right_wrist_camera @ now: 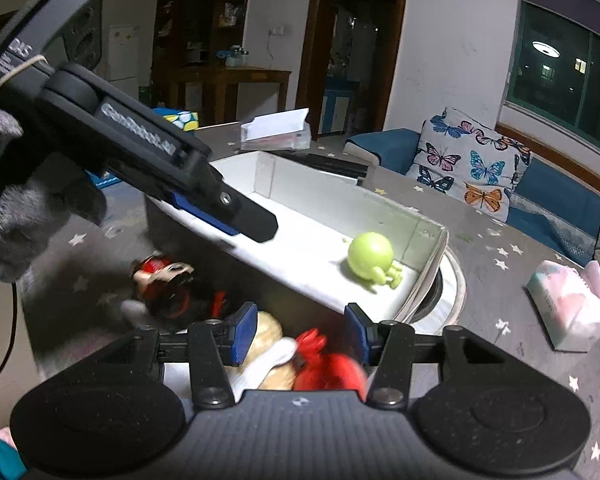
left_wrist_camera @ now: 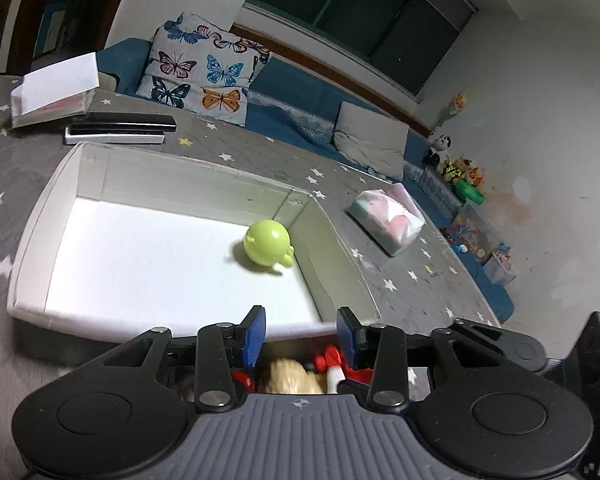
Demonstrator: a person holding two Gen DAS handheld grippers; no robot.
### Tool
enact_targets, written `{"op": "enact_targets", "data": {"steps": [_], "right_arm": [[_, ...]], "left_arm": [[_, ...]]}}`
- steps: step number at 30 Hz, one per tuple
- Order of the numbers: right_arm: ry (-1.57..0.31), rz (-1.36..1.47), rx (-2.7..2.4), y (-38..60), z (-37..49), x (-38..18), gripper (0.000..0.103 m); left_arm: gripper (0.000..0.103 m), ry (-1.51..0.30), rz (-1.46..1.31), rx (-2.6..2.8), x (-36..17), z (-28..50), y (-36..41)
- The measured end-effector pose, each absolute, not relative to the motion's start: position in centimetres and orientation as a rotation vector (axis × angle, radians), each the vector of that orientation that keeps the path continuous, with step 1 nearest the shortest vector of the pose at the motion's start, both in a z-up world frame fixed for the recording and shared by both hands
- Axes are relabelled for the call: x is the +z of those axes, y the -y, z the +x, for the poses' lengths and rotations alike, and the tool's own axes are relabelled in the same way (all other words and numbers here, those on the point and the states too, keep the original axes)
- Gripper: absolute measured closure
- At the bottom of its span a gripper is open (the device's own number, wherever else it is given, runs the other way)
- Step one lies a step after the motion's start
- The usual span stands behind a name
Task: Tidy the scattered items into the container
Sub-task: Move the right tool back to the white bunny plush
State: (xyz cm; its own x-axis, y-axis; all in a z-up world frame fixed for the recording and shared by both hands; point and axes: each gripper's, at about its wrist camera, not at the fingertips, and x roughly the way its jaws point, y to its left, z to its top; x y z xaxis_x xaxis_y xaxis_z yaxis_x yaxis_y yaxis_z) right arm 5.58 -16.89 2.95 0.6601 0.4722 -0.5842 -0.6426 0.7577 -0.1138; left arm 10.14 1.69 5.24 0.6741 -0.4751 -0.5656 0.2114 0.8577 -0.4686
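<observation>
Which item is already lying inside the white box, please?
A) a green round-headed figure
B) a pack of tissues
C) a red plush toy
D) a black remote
A: the green figure lies alone on the floor of the white box, near its far corner.

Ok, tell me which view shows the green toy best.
The right wrist view: the green toy sits side-on in the white box, its round head and small limbs clear. The left wrist view shows the same toy near the box's far corner, mostly its head, limbs partly hidden.
</observation>
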Motion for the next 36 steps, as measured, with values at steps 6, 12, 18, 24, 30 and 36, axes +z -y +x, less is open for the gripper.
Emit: {"op": "enact_targets", "data": {"steps": [6, 12, 18, 24, 30, 36], "right_arm": [[-0.571, -0.368, 0.662, 15.8, 3.0, 1.6, 0.054], [-0.569, -0.403, 0.690, 15.1, 0.4, 0.9, 0.054], [-0.584, -0.426, 0.721, 14.8, -0.9, 0.2, 0.054], [-0.609, -0.402, 0.748, 15.0, -0.8, 0.0, 0.053], [-0.649, -0.412, 0.842, 15.1, -2.8, -0.4, 0.053], [-0.653, -0.400, 0.866, 15.2, -3.7, -0.4, 0.054]], "left_arm": [[0.062, -0.729, -0.385, -0.413, 4.9, 6.6, -2.0], [0.062, -0.755, -0.374, -0.422, 3.7, 4.3, -1.9], [0.062, -0.794, -0.380, -0.432, 2.0, 3.3, -2.1], [0.062, -0.797, -0.402, -0.432, 1.5, 2.8, -2.5], [0.062, -0.800, -0.415, -0.434, 1.1, 2.6, -3.1], [0.062, -0.810, -0.463, -0.429, 0.6, 3.1, -3.6]]}}
